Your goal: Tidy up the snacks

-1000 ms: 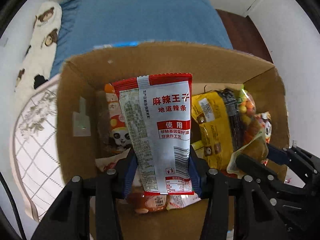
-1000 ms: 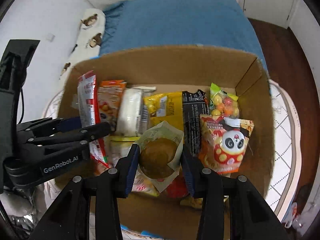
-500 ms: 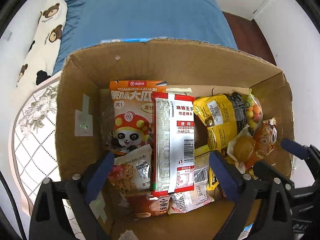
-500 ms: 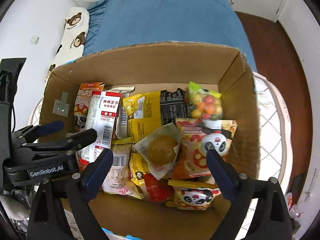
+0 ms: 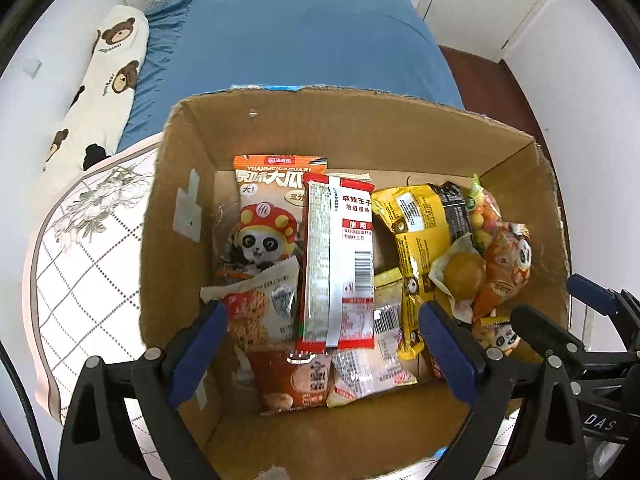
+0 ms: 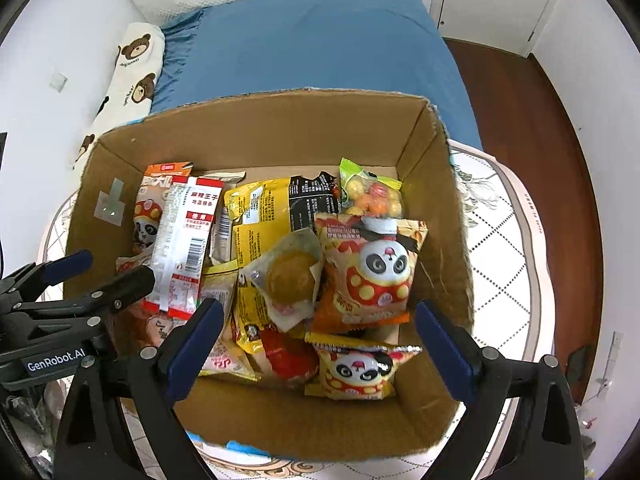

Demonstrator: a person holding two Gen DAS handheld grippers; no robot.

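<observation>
We hover with both grippers, left (image 5: 322, 350) and right (image 6: 316, 344), fingers spread, empty; red strip pack (image 5: 340, 264) lies lengthwise frame-center, dead ahead of left.

The black left claw (image 6: 60, 272) body says "GenRobot.AI" on a small label. The orange panda snack bag (image 5: 272, 216) reads "YUANWEIDAGUAZI" — the red-and-white snack packet (image 5: 340, 264) shows "麻辣王子" plus a barcode.

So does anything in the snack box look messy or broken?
Nothing looks torn or spilled. The packets in the brown cardboard box are just heaped unevenly: the clear-wrapped round golden bun lies tilted across the yellow-and-black bag, and the red-and-white spicy strip packet rests on other packets.
</observation>
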